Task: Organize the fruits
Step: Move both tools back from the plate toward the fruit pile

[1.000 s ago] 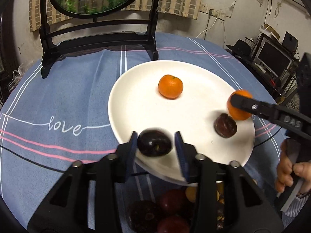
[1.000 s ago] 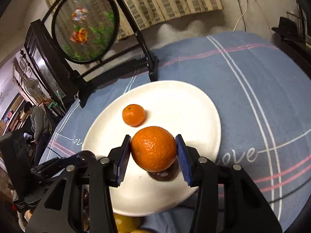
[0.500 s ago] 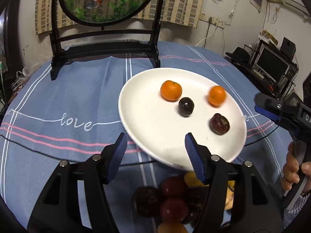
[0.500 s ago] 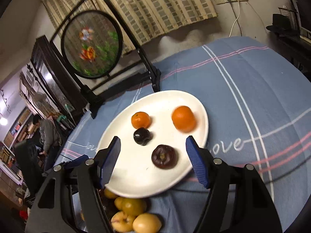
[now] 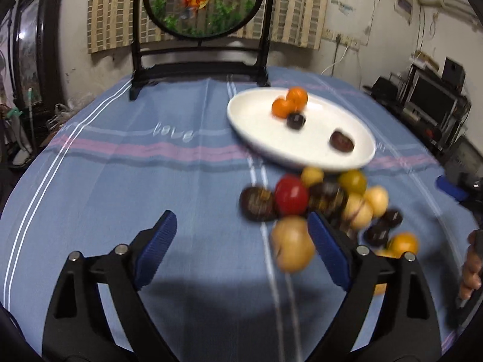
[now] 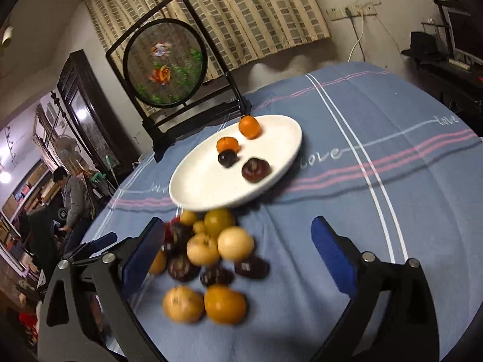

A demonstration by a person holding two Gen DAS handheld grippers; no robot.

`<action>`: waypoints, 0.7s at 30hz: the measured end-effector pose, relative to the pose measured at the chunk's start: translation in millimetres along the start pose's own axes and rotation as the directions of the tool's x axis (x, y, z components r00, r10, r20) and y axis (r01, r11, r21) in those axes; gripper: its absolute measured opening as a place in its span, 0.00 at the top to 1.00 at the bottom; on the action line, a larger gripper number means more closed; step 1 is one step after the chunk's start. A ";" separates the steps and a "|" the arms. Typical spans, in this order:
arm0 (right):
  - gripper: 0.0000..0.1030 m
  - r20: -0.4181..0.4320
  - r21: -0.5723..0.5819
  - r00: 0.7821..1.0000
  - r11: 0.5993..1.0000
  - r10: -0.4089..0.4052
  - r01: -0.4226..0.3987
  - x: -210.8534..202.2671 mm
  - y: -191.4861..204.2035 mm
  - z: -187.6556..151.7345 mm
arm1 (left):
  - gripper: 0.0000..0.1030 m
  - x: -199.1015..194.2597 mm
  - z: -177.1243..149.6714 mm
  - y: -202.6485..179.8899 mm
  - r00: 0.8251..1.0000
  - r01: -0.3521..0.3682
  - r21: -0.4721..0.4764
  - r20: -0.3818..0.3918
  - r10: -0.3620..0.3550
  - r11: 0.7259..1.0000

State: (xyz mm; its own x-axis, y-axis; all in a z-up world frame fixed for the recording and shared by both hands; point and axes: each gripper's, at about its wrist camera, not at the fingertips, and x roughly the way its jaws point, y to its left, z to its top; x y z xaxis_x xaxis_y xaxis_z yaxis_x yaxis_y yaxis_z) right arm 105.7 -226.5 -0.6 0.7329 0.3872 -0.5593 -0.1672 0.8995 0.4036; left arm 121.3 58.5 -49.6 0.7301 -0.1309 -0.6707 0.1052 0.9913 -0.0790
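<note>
A white plate (image 5: 256,120) (image 6: 208,190) on the blue cloth holds two oranges (image 5: 297,96) (image 6: 249,126), a small dark plum (image 5: 295,120) (image 6: 227,159) and a dark brown fruit (image 5: 341,141) (image 6: 255,169). A pile of yellow, red and dark fruits (image 5: 317,199) (image 6: 211,247) lies on the cloth in front of the plate. My left gripper (image 5: 241,235) hovers left of the pile, jaws opening, nothing between them. My right gripper (image 6: 238,253) is above the pile, jaws opening wide, pads pressing on no fruit.
A round goldfish screen on a black stand (image 5: 200,3) (image 6: 164,63) rises behind the plate. A desk with a monitor (image 5: 434,99) is off the table's right side. People (image 6: 74,196) stand in the room at the left. A hand (image 5: 471,265) holds the right gripper.
Both grippers opened and let go: the dark plum and the orange now lie on the plate. Both pulled back from the plate to the fruit pile. The orange rolled toward the far rim.
</note>
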 end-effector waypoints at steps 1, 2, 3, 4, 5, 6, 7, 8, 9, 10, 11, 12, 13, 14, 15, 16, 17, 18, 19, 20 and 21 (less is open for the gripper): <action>0.04 -0.003 -0.002 1.000 1.000 -0.007 0.007 -0.6 0.0 -2.3 | 0.12 -1.2 -0.3 -0.1 1.000 0.004 0.000 -0.002 -0.004 1.000; 0.04 -0.014 -0.001 1.000 1.000 -0.020 0.020 0.0 -0.1 -4.8 | 0.10 -2.9 -0.1 0.2 1.000 0.009 -0.002 0.005 -0.009 1.000; 0.04 -0.015 0.000 1.000 1.000 -0.019 0.019 0.7 -0.2 -5.0 | 0.10 -2.6 -0.5 0.1 1.000 0.009 0.001 0.002 -0.009 1.000; 0.04 -0.011 0.001 1.000 1.000 -0.021 0.021 0.7 -0.7 -4.9 | 0.10 -1.4 -0.6 -1.4 1.000 0.007 0.007 -0.004 -0.006 1.000; 0.04 -0.010 0.000 0.999 0.999 -0.035 0.035 1.8 -1.1 -4.6 | 0.10 -0.1 -0.6 -2.8 1.000 0.007 0.014 -0.012 -0.007 1.000; 0.04 -0.014 0.003 0.999 0.999 -0.046 0.046 3.0 -2.0 -4.9 | 0.10 1.0 -0.3 -4.7 1.000 0.009 0.020 -0.018 -0.008 1.000; 0.04 -0.021 0.008 0.999 0.999 -0.050 0.050 4.2 -2.8 -5.3 | 0.09 2.6 0.0 -6.3 1.000 0.013 0.027 -0.027 -0.012 1.000; 0.04 -0.030 0.012 0.998 0.999 -0.050 0.051 5.0 -4.3 -6.8 | 0.09 4.3 -0.2 -8.2 0.999 0.017 0.033 -0.035 -0.016 0.999; 0.04 -0.036 0.013 0.998 0.999 -0.052 0.052 5.9 -5.8 -6.3 | 0.09 7.6 -0.2 -9.6 0.999 0.023 0.041 -0.050 -0.020 0.999; 0.04 -0.046 0.013 0.997 0.998 -0.057 0.058 7.6 -6.3 -6.9 | 0.09 10.1 -0.3 -10.3 0.998 0.021 0.044 -0.062 -0.018 0.999; 0.04 -0.051 0.014 0.997 0.998 -0.059 0.059 8.8 -6.5 -6.8 | 0.06 13.1 -0.3 -9.9 0.997 0.019 0.041 -0.078 -0.016 0.999; 0.04 -0.053 0.014 0.997 0.998 -0.058 0.059 8.7 -6.6 -7.0 | 0.05 14.5 0.0 -6.0 0.996 0.022 0.022 -0.085 -0.020 1.000; 0.04 -0.053 0.013 0.997 0.998 -0.057 0.058 7.2 -6.5 -8.0 | 0.05 13.9 0.1 -2.3 0.997 0.013 0.006 -0.081 -0.012 1.000; 0.04 -0.050 0.013 0.997 0.998 -0.058 0.059 7.1 -6.3 -7.9 | 0.05 11.8 0.2 3.3 0.997 -0.009 -0.015 -0.071 0.008 1.000; 0.04 -0.048 0.014 0.997 0.998 -0.057 0.058 6.9 -6.8 -7.7 | 0.05 10.0 0.2 8.1 0.997 -0.035 -0.032 -0.064 0.033 0.999; 0.04 -0.047 0.015 0.997 0.998 -0.056 0.057 6.7 -6.9 -7.6 | 0.05 7.0 -0.1 17.2 0.995 -0.080 -0.062 -0.056 0.077 0.995; 0.04 -0.046 0.016 0.997 0.998 -0.056 0.056 6.9 -7.4 -7.4 | 0.05 3.6 -0.9 26.2 0.993 -0.109 -0.097 -0.050 0.104 0.989; 0.04 -0.049 0.018 0.997 0.998 -0.055 0.056 7.7 -7.9 -7.2 | 0.05 -0.9 -2.0 34.4 0.993 -0.120 -0.135 -0.039 0.116 0.984; 0.04 -0.051 0.019 0.997 0.998 -0.055 0.056 8.0 -8.1 -7.2 | 0.05 -7.6 -2.6 45.0 0.994 -0.112 -0.182 -0.015 0.111 0.977; 0.04 -0.058 0.019 0.997 0.998 -0.053 0.054 9.5 -8.3 -7.4 | 0.05 -11.3 -2.3 51.5 0.995 -0.101 -0.209 0.003 0.103 0.973; 0.04 -0.063 0.019 0.997 0.998 -0.051 0.053 10.5 -8.3 -7.5 | 0.05 -15.3 -2.8 56.1 0.995 -0.087 -0.232 0.024 0.095 0.969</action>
State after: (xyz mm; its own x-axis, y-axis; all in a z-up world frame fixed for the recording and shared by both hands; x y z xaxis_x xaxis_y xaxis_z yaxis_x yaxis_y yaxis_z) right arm 109.8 -228.4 -15.2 0.6972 0.3527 -0.6241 -0.1157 0.9146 0.3876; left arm 114.2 116.1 -45.9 0.7525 -0.0368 -0.6576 -0.1178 0.9748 -0.1894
